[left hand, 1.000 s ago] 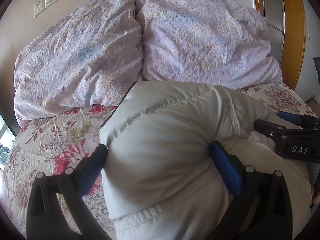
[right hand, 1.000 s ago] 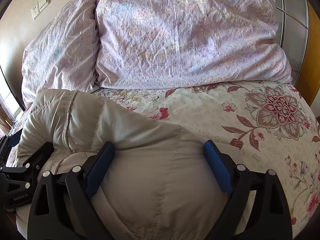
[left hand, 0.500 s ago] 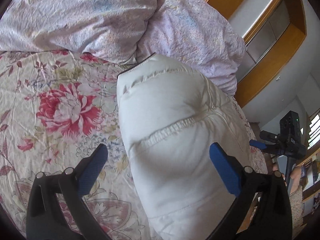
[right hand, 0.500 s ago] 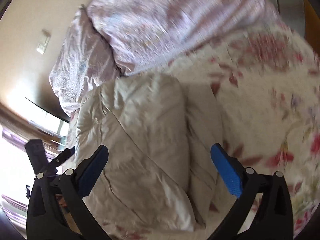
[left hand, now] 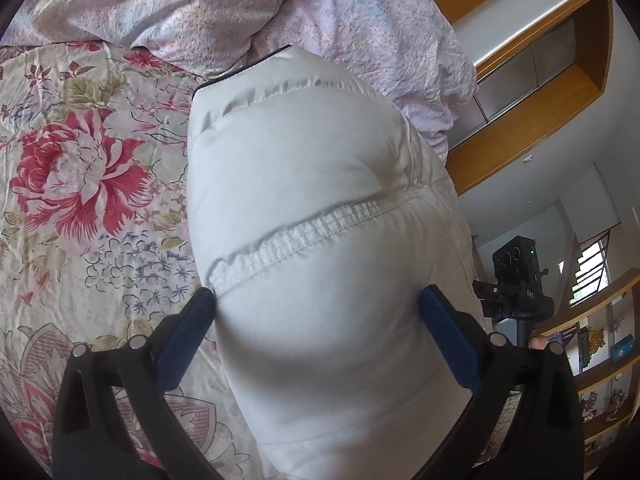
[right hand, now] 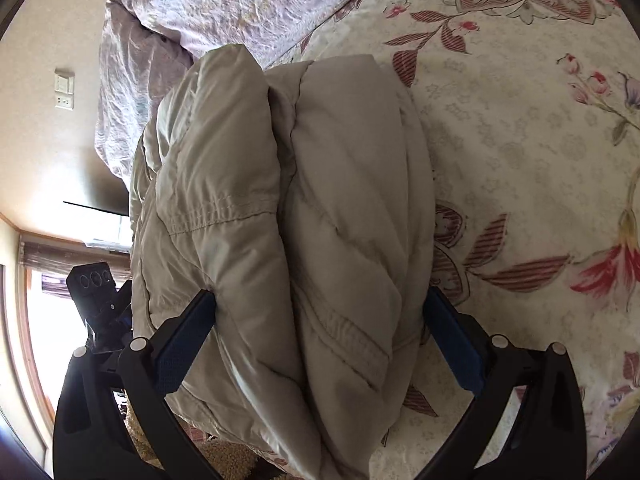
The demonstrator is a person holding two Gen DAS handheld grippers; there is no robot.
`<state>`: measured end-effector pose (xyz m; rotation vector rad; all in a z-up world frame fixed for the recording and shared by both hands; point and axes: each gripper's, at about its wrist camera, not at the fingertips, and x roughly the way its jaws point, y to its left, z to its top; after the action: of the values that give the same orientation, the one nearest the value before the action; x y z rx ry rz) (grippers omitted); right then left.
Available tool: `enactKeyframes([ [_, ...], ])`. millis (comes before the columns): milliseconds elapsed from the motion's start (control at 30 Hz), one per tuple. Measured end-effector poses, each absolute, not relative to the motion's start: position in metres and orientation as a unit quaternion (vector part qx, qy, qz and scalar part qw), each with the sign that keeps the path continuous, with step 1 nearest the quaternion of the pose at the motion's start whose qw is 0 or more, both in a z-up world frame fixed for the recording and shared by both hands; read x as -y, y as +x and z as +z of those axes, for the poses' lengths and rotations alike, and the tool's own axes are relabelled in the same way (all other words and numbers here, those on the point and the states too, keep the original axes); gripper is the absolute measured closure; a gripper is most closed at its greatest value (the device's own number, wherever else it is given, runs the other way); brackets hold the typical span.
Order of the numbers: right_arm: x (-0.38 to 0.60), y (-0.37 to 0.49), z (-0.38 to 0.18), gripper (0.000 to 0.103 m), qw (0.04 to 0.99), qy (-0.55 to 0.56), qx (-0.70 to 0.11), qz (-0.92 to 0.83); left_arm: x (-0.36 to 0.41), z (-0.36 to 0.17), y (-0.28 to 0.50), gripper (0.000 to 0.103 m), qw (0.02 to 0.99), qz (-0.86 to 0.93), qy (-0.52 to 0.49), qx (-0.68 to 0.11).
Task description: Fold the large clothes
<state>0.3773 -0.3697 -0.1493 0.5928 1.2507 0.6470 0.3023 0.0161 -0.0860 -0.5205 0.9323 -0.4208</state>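
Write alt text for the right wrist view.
A folded beige puffy jacket lies on a floral bedspread, bulging between the wide-open blue-padded fingers of the right gripper. Lilac pillows sit behind it, and the left gripper shows at the left edge.

A bed covered with a cream floral bedspread printed with large red and pink blossoms carries everything here. At the head of the bed, two pale lilac pillows in crinkled cases lie side by side, touching each other. A puffy off-white padded jacket, folded into a thick bundle, rests directly on the bedspread just below the pillows. In the right wrist view the same jacket shows two stacked, quilted layers, with open bedspread spreading to one side.
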Motion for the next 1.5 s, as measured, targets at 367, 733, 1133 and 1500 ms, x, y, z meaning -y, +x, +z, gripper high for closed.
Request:
enactKeyframes([
  [367,0.339,0.399,-0.151,0.001,0.688,0.263,-0.582,0.344,-0.028,-0.099,0.313,0.002,0.818,-0.229,-0.272,-0.451],
  [733,0.324,0.408,-0.152,0.001,0.685,0.267,-0.563,0.379,-0.041,-0.107,0.317,0.002,0.81,-0.252,-0.285,-0.446],
  [1133,0.339,0.396,-0.161,0.003,0.705,0.271,-0.516,0.404,-0.042,-0.114,0.307,0.005,0.808,-0.258,-0.33,-0.415],
  [1500,0.331,0.394,-0.141,0.023,0.707,0.308,-0.471,0.429,-0.056,-0.088,0.298,0.02,0.821,-0.273,-0.345,-0.365],
])
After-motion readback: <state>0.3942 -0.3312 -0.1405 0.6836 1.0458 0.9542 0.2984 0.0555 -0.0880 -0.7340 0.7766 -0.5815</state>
